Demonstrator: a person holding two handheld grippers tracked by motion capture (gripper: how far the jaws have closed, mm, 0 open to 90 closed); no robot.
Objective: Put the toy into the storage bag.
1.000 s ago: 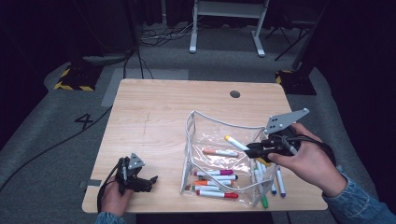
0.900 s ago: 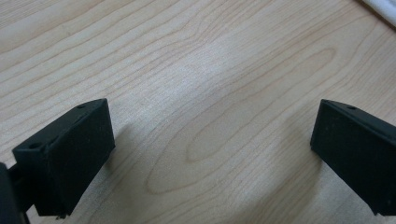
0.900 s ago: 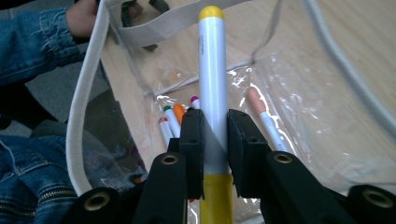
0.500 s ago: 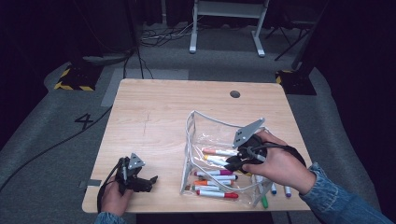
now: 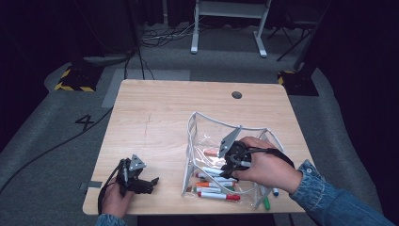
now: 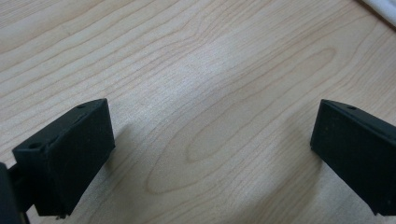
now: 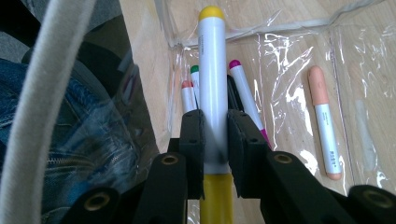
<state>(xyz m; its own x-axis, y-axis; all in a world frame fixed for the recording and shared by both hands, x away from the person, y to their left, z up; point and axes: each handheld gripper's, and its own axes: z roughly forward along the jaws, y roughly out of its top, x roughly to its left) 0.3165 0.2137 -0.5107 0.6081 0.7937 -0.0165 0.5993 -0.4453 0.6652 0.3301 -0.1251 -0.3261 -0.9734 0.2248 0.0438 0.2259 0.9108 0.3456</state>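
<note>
My right gripper [image 7: 215,135] is shut on a white marker with a yellow cap [image 7: 212,79], held lengthwise between the jaws. In the high view that gripper [image 5: 231,162] reaches into a clear plastic pouch [image 5: 207,136] with a white zip rim, lying open on the wooden table [image 5: 164,108]. Several markers [image 5: 214,183] lie inside the pouch; a salmon-capped one [image 7: 324,126], a magenta one [image 7: 243,91] and a green one [image 7: 194,77] lie under the held marker. My left gripper [image 5: 141,181] rests open at the front left of the table, its black pads [image 6: 70,154] wide apart over bare wood.
A green marker [image 5: 266,202] and a blue one [image 5: 275,191] lie on the table just right of the pouch. A round cable hole [image 5: 236,94] sits at the far right of the table. Cables and a stand's feet lie on the dark floor beyond.
My right hand has carried the yellow-capped marker left and down, from beside the pouch's right edge into the pouch's opening. The left gripper has stayed still.
</note>
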